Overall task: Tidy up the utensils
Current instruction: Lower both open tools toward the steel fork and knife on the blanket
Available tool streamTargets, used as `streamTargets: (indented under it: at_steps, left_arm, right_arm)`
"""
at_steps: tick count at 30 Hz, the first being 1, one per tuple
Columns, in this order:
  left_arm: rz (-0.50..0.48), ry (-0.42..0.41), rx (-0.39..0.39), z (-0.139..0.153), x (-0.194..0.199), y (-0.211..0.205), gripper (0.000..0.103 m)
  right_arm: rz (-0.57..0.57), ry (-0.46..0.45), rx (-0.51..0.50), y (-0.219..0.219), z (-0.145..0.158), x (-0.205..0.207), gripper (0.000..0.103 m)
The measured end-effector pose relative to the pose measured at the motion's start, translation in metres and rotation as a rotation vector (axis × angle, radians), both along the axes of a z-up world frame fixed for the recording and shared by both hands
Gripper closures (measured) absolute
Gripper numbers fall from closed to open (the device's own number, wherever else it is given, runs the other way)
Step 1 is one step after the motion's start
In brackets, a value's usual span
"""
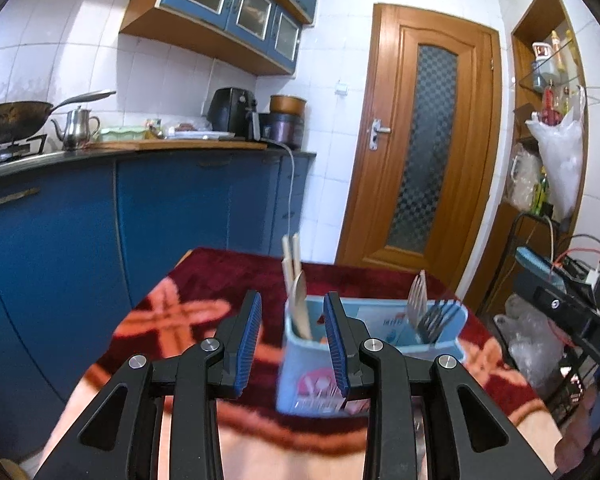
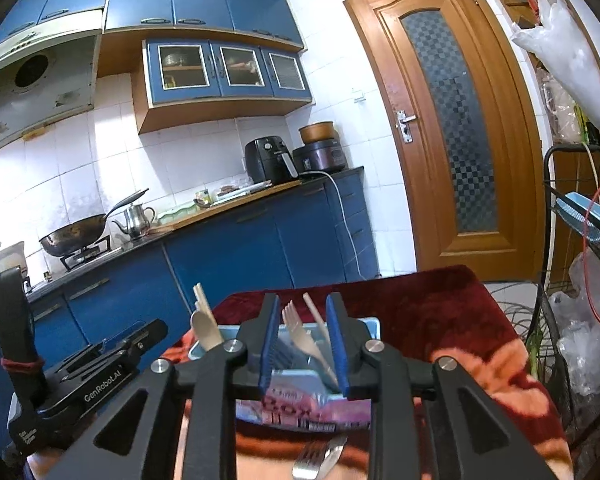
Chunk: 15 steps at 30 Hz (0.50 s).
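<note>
Table (image 1: 204, 276) carries a red patterned cloth; a blue caddy (image 1: 300, 364) stands on it near the far edge, toward the right corner. Caddy's left compartment holds a wooden spoon (image 1: 300, 312) and chopsticks (image 1: 291, 256), upright and leaning slightly. Right compartment holds a pale fork (image 1: 417, 300) and dark metal forks (image 1: 436, 316).

Left gripper (image 1: 292, 344): jaws apart, nothing between the pads, hanging in front of the caddy's left end; touching or not, cannot tell.

Right gripper (image 2: 302, 344): jaws apart, nothing clamped. Through the gap the pale fork and a stick stand in the caddy's right compartment, behind the pads, not pressed by them. Below, on the cloth near the table's near edge, lie a metal fork (image 2: 306, 458) and knife (image 2: 332, 450), side by side, outside the caddy. Frame blurred.
</note>
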State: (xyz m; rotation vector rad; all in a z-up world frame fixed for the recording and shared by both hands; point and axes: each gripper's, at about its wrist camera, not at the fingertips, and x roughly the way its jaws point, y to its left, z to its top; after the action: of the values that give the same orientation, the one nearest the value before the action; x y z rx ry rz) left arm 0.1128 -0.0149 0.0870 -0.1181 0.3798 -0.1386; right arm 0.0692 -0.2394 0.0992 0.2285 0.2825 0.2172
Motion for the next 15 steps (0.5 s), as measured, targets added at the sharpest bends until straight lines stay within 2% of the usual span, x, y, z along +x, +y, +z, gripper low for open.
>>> streamTargets:
  at_steps: [10,15]
  left_arm:
    - [-0.008,0.114,0.04,-0.021,-0.024,0.011,0.07]
    - [-0.021,0.167,0.054,-0.032,-0.032,0.012,0.07]
  right_arm:
    - [0.004,0.118,-0.001,0.002,-0.023,-0.022,0.074]
    - [0.003,0.181,-0.013,0.004,-0.034,-0.029,0.069]
